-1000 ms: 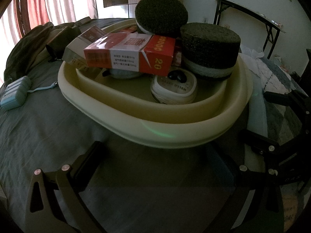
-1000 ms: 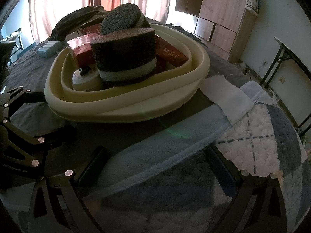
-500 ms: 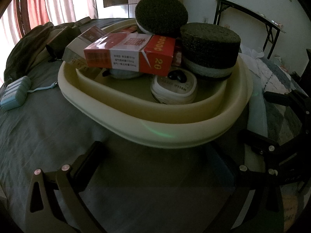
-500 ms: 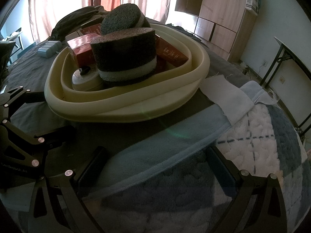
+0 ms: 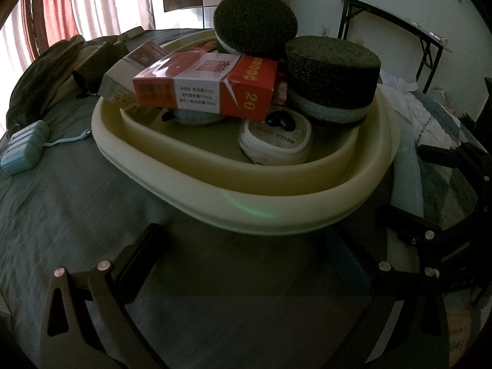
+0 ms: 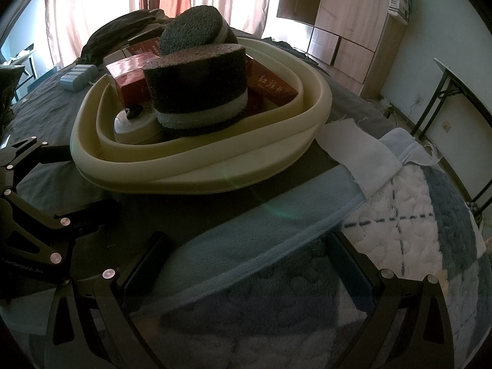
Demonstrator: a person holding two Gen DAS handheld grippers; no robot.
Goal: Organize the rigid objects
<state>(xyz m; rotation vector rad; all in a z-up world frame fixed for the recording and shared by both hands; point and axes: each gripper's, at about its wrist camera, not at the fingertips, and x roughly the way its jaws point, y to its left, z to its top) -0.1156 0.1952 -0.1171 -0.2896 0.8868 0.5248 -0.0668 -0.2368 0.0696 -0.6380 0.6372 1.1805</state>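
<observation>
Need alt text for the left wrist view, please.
A cream basin on a dark bedspread holds a red carton, two round dark sponges and a white case. The open left gripper hovers empty before it.

**A bedroom at home**

A bed [image 6: 399, 215] with a fleecy checked blanket fills the foreground. Behind it stand a wooden wardrobe [image 6: 347, 27], pink window curtains [image 6: 101, 3] and a folding desk [image 5: 396, 15] against the white wall.

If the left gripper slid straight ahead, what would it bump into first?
Most likely the near wall of the cream basin. The left gripper is open and empty, with only dark bedsheet before the basin. Its height is hard to judge.
</observation>
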